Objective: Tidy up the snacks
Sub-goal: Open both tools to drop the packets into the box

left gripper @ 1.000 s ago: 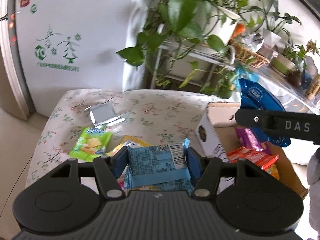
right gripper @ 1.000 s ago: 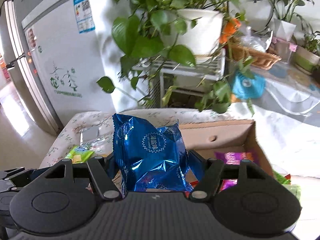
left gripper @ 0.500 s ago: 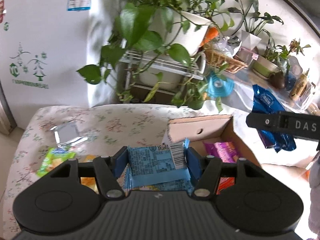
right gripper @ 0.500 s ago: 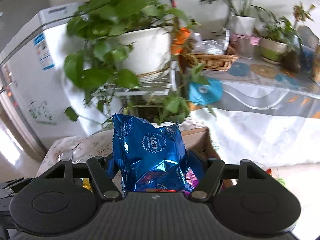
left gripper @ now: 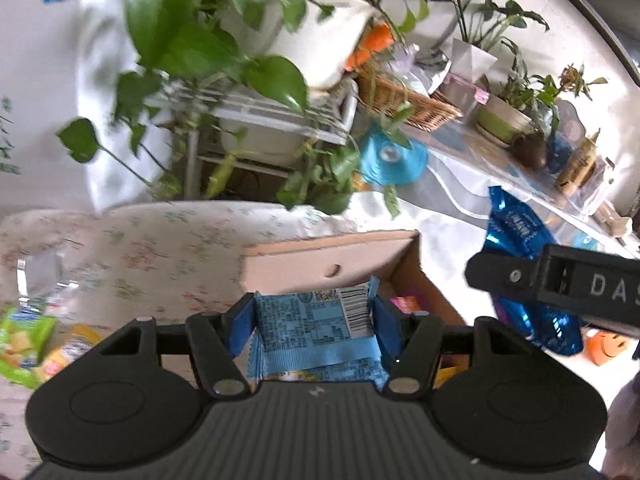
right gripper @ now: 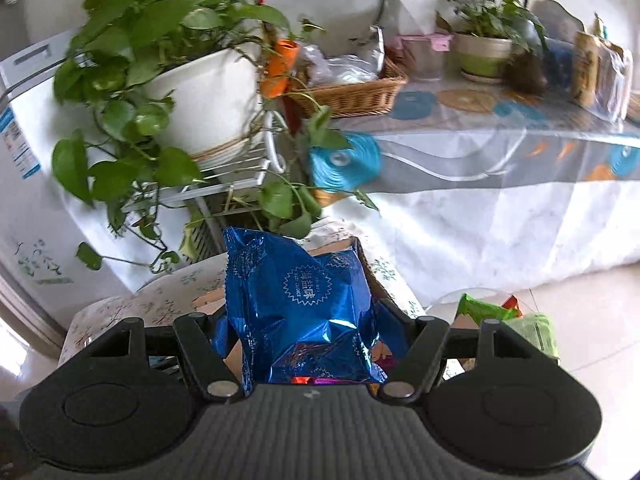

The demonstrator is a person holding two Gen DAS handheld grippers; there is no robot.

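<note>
A low table point(left gripper: 132, 240) under a pale flowered cloth carries everything. A brown cardboard box point(left gripper: 328, 260) stands open at its right end, its near wall pierced by a small round hole, with pink and orange wrappers showing inside. Behind the table a leafy plant in a big white pot point(right gripper: 208, 96) sits on a white wire stand.

The right gripper point(right gripper: 310, 320) is clamped on a dark blue foil bag point(right gripper: 304, 300), crinkled and shiny, with a white toothed seal printed on its front; it hangs above the box's right side. In the left view the same bag point(left gripper: 520, 232) shows past the box's right edge.

The left gripper point(left gripper: 314, 320) is closed on a light blue packet point(left gripper: 312, 320), flat, with fine print and a barcode at its upper right; it is held over the box's near edge.

A green packet point(left gripper: 20, 340) and a yellow one point(left gripper: 72, 348) lie at the table's left edge.
</note>
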